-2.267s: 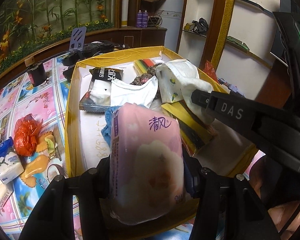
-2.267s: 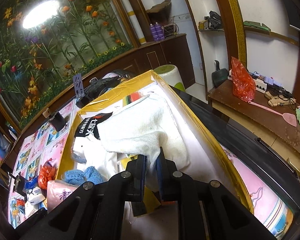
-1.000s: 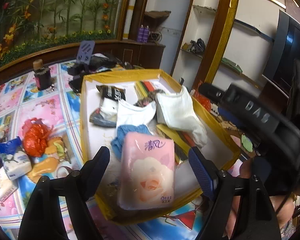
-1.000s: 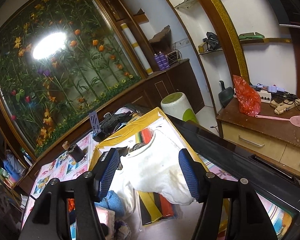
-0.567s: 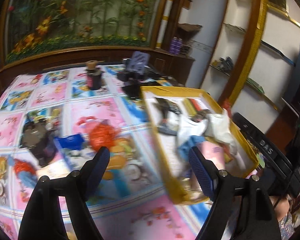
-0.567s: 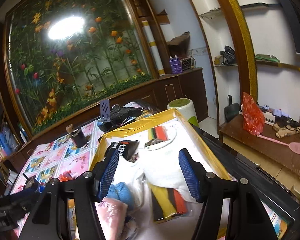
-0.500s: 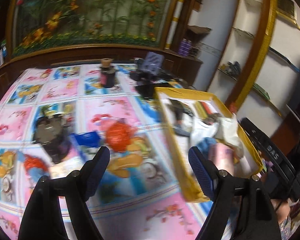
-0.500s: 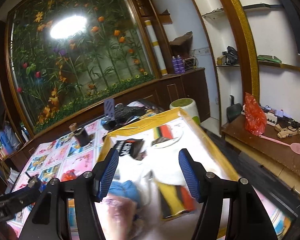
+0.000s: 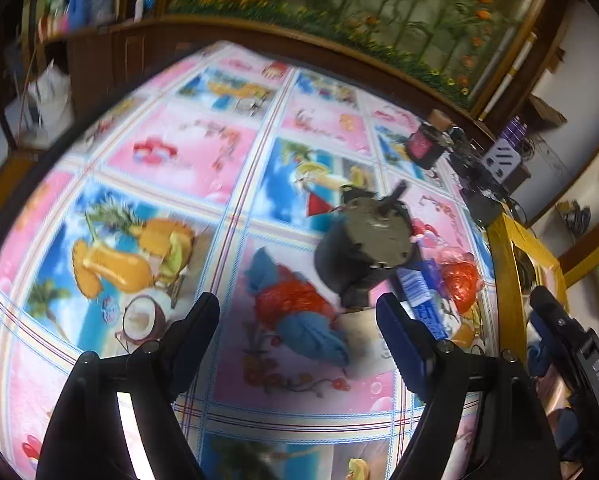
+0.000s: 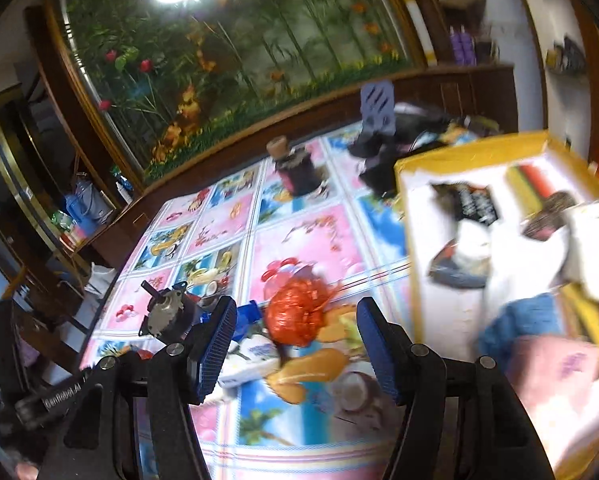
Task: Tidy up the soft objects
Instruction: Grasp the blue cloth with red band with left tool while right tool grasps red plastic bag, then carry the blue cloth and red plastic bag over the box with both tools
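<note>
both grippers have swung off the yellow box (image 10: pixel 475 152) and now face the loose pile on the tabletop (image 9: pixel 179 152); left gripper (image 9: pixel 299 320) has its fingers spread wide with nothing between them, having dropped the pink tissue pack (image 10: pixel 555 364), which now lies at the near end of the box beside the blue cloth (image 10: pixel 515 320); right gripper (image 10: pixel 293 336) likewise wide and empty, its white towel (image 10: pixel 591 256) left in the box; so two soft items are filed and this looks like the reach for the next ones; what's left outside: a red-and-blue soft bundle (image 9: pixel 299 312) lying right between the left fingers in the left wrist view, an orange-red crumpled plastic bag (image 10: pixel 299 312) framed between the right fingers, a blue-and-white tissue pack (image 10: pixel 247 356) just beside that bag; a grey motor-like part (image 9: pixel 363 248) sits right behind the bundle; it's hard, so i'd judge it stays out; frames are motion-blurred, so i can't tell whether any finger touches anything yet; likely next: left closes on the bundle, right on the bag; risk is the left fingers clipping the motor part.
</note>
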A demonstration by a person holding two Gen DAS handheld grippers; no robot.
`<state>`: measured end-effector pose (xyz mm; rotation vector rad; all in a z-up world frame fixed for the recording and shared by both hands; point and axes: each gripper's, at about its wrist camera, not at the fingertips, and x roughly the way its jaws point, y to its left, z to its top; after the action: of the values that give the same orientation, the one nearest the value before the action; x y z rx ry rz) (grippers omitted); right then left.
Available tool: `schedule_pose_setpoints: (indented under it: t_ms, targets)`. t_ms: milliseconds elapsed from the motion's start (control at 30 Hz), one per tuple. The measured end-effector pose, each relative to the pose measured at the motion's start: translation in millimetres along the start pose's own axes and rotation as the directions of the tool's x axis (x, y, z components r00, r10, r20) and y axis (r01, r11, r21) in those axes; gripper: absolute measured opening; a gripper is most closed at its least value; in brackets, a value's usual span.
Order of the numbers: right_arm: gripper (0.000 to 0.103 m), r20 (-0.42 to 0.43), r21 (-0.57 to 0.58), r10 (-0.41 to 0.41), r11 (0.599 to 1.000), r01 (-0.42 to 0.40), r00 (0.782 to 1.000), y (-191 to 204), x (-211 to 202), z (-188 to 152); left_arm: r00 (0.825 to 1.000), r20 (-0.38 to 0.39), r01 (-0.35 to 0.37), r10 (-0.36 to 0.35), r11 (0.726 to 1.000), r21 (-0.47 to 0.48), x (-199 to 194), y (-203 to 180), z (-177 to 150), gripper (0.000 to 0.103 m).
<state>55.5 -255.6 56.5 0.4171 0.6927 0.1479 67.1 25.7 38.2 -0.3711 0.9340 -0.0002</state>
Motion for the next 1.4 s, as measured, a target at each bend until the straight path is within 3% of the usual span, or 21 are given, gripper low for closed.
schedule_pose_setpoints:
  t_ms: [67, 167, 333, 367, 400, 433, 633, 767, 800, 833, 967, 1167, 1300, 1400]
  targets:
    - [0.067, -0.055, -0.003, -0.025, 1.000, 0.024, 0.998, 3.9, 23.0, 5.3, 0.999, -0.034, 0.012, -0.014, 0.999, -0.044, 5.2, 13.6, 3.4, 0.080]
    - [0.067, -0.133, 0.010, -0.038, 0.999, 0.040, 0.990, 3.3, 53.5, 11.0, 1.000, -0.026, 0.003, -0.005, 0.997, -0.072, 3.2, 22.3, 5.0, 0.080]
    - [0.066, -0.167, -0.043, -0.061, 0.998, 0.054, 0.984, 14.9, 78.1, 16.2, 0.999, -0.033, 0.003, -0.005, 0.998, -0.057, 4.9, 23.7, 4.7, 0.080]
    - [0.061, -0.180, -0.060, -0.083, 0.995, 0.074, 0.980, 17.7, 84.1, 14.8, 0.999, -0.034, -0.002, 0.000, 0.998, -0.056, 5.5, 23.9, 4.3, 0.080]
    - [0.046, -0.188, -0.077, -0.100, 0.993, 0.087, 0.977, 19.0, 88.4, 12.7, 0.999, -0.035, -0.010, 0.008, 0.998, -0.057, 6.0, 24.8, 4.4, 0.080]
    - [0.039, -0.202, -0.092, -0.103, 0.992, 0.085, 0.974, 20.4, 92.1, 10.7, 0.999, -0.035, -0.014, 0.012, 0.998, -0.060, 6.5, 24.5, 4.5, 0.080]
    - [0.036, -0.161, -0.143, -0.089, 0.988, 0.066, 0.983, 22.4, 84.2, 5.6, 0.998, -0.065, -0.030, 0.027, 0.999, -0.042, 19.0, 18.7, 3.3, 0.080]
    - [0.036, -0.122, -0.134, -0.071, 0.990, 0.055, 0.990, 16.2, 69.5, 9.9, 0.994, -0.072, -0.078, 0.076, 0.997, -0.016, 29.8, 13.0, 2.4, 0.080]
    - [0.036, -0.118, -0.130, -0.064, 0.990, 0.049, 0.991, 15.3, 66.5, 10.1, 0.994, -0.062, -0.092, 0.092, 0.996, -0.005, 30.8, 11.1, 2.3, 0.076]
    - [0.036, -0.112, -0.123, -0.055, 0.992, 0.041, 0.992, 14.0, 63.0, 10.7, 0.993, -0.052, -0.109, 0.109, 0.994, 0.014, 31.6, 8.2, 2.1, 0.062]
    - [0.036, -0.085, -0.117, -0.014, 0.993, 0.004, 0.996, 14.0, 48.1, 11.8, 0.983, -0.023, -0.182, 0.183, 0.981, 0.064, 33.3, 2.2, -0.5, 0.031]
    - [0.036, -0.070, -0.129, 0.028, 0.991, -0.037, 0.997, 15.4, 34.0, 8.4, 0.983, -0.005, -0.181, 0.182, 0.983, 0.042, 26.4, 6.6, -1.6, 0.028]
    - [0.036, -0.051, -0.123, 0.049, 0.991, -0.055, 0.998, 13.2, 26.1, 9.1, 0.982, 0.082, -0.174, 0.169, 0.983, 0.059, 9.1, -2.5, -3.0, 0.028]
    - [0.036, -0.045, -0.122, 0.050, 0.991, -0.055, 0.998, 12.5, 23.5, 9.1, 0.971, 0.177, -0.181, 0.162, 0.978, 0.100, -7.3, -15.8, -7.5, 0.028]
